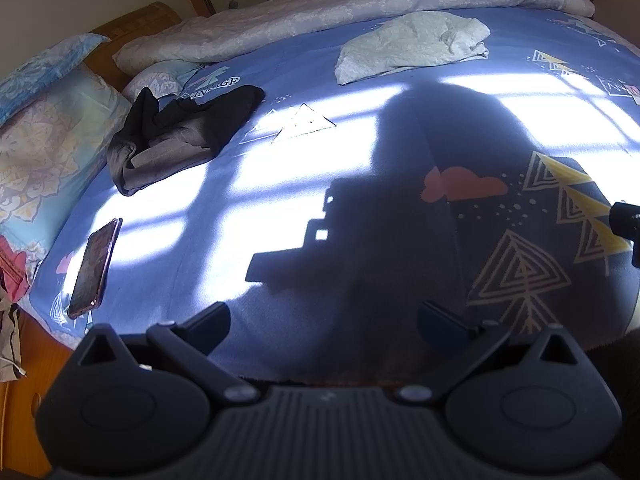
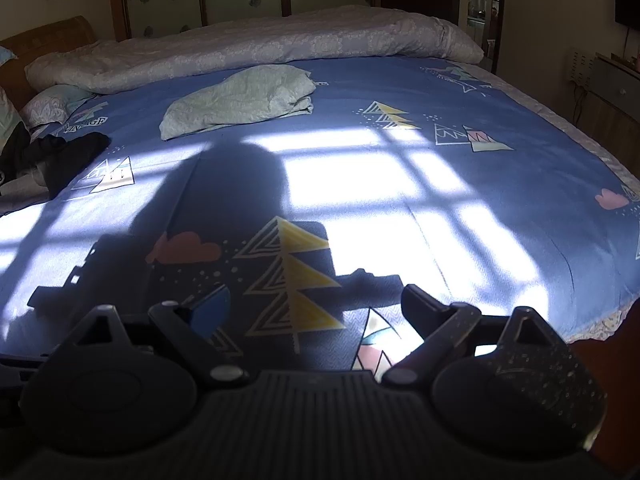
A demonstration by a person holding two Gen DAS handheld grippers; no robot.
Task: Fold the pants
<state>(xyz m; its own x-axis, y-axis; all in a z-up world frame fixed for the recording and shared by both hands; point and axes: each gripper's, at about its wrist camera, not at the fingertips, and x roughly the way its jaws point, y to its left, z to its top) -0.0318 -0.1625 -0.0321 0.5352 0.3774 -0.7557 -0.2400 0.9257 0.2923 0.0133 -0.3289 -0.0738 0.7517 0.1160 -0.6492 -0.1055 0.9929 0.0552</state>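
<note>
The only lettering stood on the blue printed bedsheet (image 1: 360,92), in a small dark banner near the pillows, partly hidden by crumpled dark clothing. In the left wrist view it showed "…GE"; in the right wrist view roughly "…ANGE" (image 2: 86,124). The full word could not be read.

the pants (image 1: 176,136) lie crumpled on the bed (image 1: 320,208), left of its middle and just before the pillows (image 1: 52,140) at the head. a phone (image 1: 94,268) lies nearer, by the left edge. a folded cloth (image 1: 412,46) rests farther back, right of the pants and well apart from them. behind it a rolled quilt (image 1: 360,4) runs along the far side. both grippers (image 1: 324,322) (image 2: 316,308) hang over the near edge, jaws apart.
</note>
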